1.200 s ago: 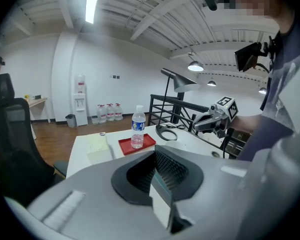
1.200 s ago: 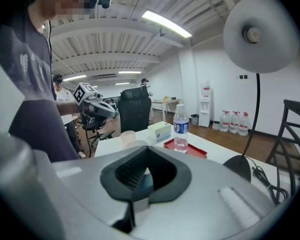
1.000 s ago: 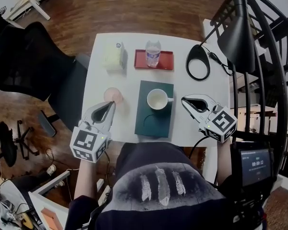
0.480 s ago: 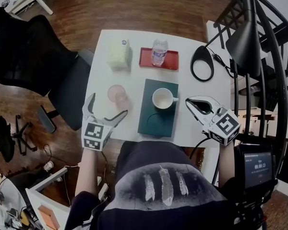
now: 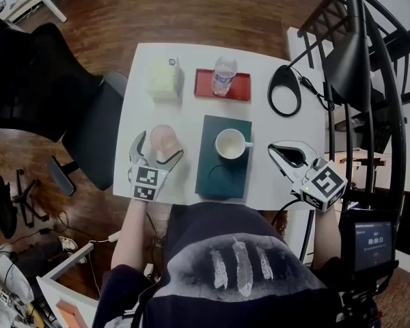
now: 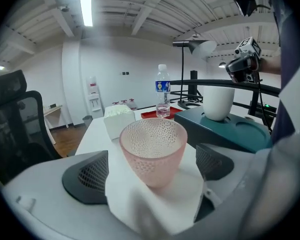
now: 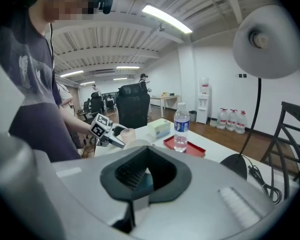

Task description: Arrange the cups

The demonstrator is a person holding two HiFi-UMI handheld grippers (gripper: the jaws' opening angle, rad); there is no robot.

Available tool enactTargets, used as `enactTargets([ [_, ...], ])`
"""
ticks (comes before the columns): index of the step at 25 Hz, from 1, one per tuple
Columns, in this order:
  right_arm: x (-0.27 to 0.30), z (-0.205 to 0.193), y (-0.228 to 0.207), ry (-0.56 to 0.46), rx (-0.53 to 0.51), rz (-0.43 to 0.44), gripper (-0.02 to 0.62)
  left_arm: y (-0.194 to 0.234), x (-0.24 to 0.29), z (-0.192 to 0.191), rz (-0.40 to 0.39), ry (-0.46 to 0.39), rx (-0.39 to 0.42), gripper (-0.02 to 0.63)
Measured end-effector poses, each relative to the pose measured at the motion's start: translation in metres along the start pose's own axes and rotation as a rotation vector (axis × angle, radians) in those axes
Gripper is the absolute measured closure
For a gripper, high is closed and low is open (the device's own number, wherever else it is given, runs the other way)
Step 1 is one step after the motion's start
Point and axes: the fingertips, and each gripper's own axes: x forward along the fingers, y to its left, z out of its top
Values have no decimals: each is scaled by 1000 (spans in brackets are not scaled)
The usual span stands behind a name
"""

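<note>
The pink cup (image 5: 162,137) stands on the bench (image 5: 184,67) at centre left of the head view, just left of the green tray (image 5: 222,176). A second ago my left tongs (image 5: 157,150) were shut and held higher, over the bench's near edge. They have since dropped to the cup, swung wide and then eased in a little. The cup now stands between the jaws, and in the left gripper view both pads sit clear of its wall. I read this as lined up for the grab, with only the squeeze left. The mug (image 5: 229,143) sits on the tray at mid-frame, unmoved. My right tongs (image 5: 287,152) are together and empty at lower right, where they were.
</note>
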Motion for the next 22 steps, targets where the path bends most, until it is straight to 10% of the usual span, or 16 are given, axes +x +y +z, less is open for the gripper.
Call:
enactTargets([
  [5, 3, -2, 2, 34, 10, -2, 592, 6, 12, -8, -1, -1, -14, 75],
  [10, 8, 1, 8, 33, 9, 13, 592, 9, 15, -7, 30, -19, 30, 236],
  [22, 5, -3, 2, 27, 40, -21, 592, 16, 18, -7, 16, 6, -14, 241],
])
